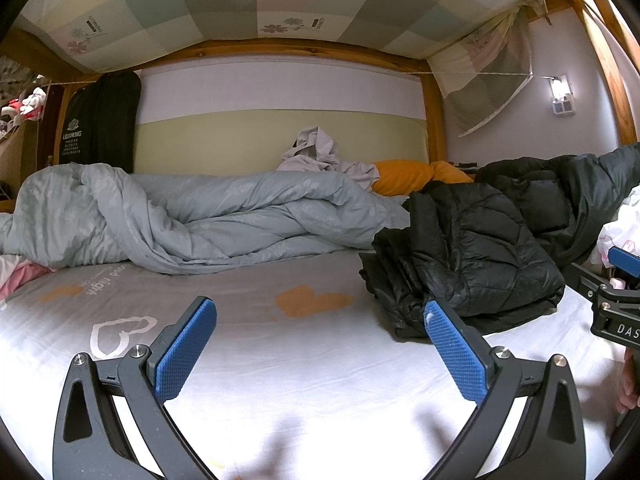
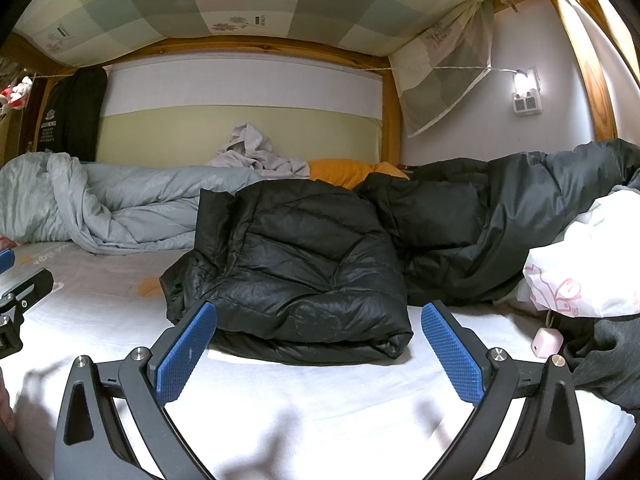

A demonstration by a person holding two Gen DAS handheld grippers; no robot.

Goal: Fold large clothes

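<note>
A black quilted puffer jacket [image 2: 304, 264] lies folded into a thick bundle on the white bed sheet [image 2: 320, 396]. In the left wrist view the same jacket [image 1: 476, 256] sits to the right of centre. My right gripper [image 2: 319, 312] stands open just in front of the bundle, its blue pads [image 2: 452, 356] empty. My left gripper [image 1: 320, 310] is open too, over bare sheet [image 1: 304, 380] to the left of the jacket, holding nothing. The right gripper's body shows at the right edge of the left wrist view.
A crumpled grey-blue duvet [image 1: 192, 216] runs along the far side. A dark grey coat [image 2: 532, 216] lies behind the jacket, with a white plastic bag [image 2: 588, 264], a pink charger [image 2: 547, 342] and grey cloth [image 2: 612, 360] at right. An orange pillow [image 1: 408, 178] and wooden bunk frame [image 1: 280, 46] stand behind.
</note>
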